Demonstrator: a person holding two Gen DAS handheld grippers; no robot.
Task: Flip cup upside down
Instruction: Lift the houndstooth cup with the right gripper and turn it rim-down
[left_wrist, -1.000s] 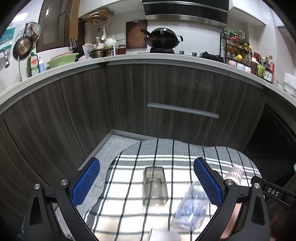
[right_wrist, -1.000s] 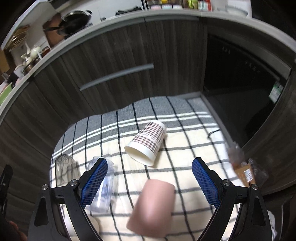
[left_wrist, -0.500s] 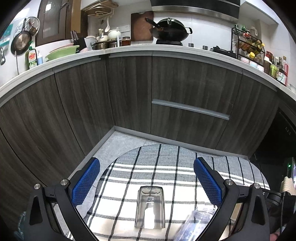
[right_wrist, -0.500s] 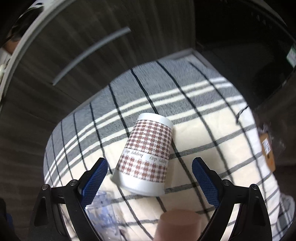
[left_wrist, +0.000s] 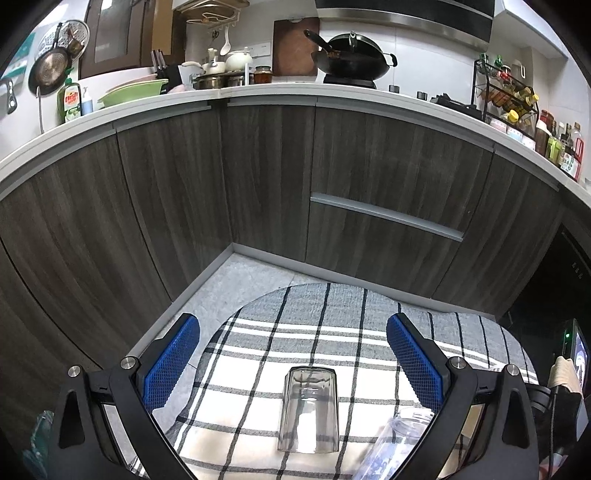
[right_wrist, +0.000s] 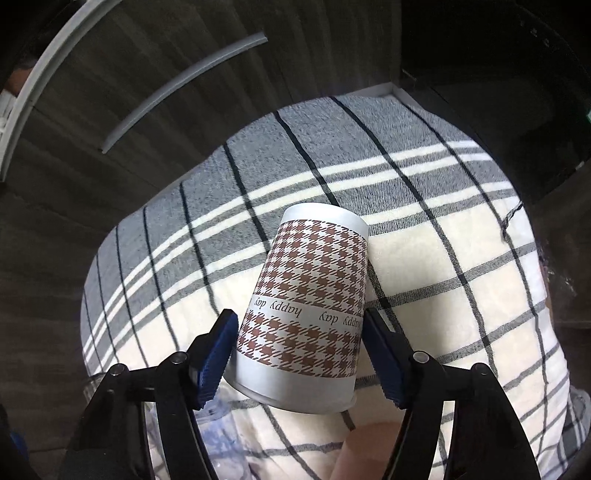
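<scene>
- The right tongs (right_wrist: 297, 339) sit at the bottom middle of the right wrist view, closed in on the white paper cup with the brown check pattern (right_wrist: 308, 306).
- One blue pad (right_wrist: 218, 360) is against the cup's left side and the other is against its right side, near the wide open end.
- The cup lies tipped on its side on the cream and grey checked cloth (right_wrist: 443, 266), with its closed bottom pointing to the upper middle of the frame. The words on it read upside down.
- A pink cup (right_wrist: 364, 454) shows at the bottom edge, just under the paper cup.
- A see-through plastic bottle with blue marks (right_wrist: 218, 439) lies at the lower left, behind the left finger.
- In the left wrist view, the left tongs (left_wrist: 293, 363) are spread wide and hold nothing.
- A clear glass tumbler (left_wrist: 308, 408) stands mouth down on the checked cloth (left_wrist: 332, 332), in the lower middle of the frame, between the two blue pads but touching neither.
- Dark wood cabinets (left_wrist: 258, 177) fill the middle of that frame.
</scene>
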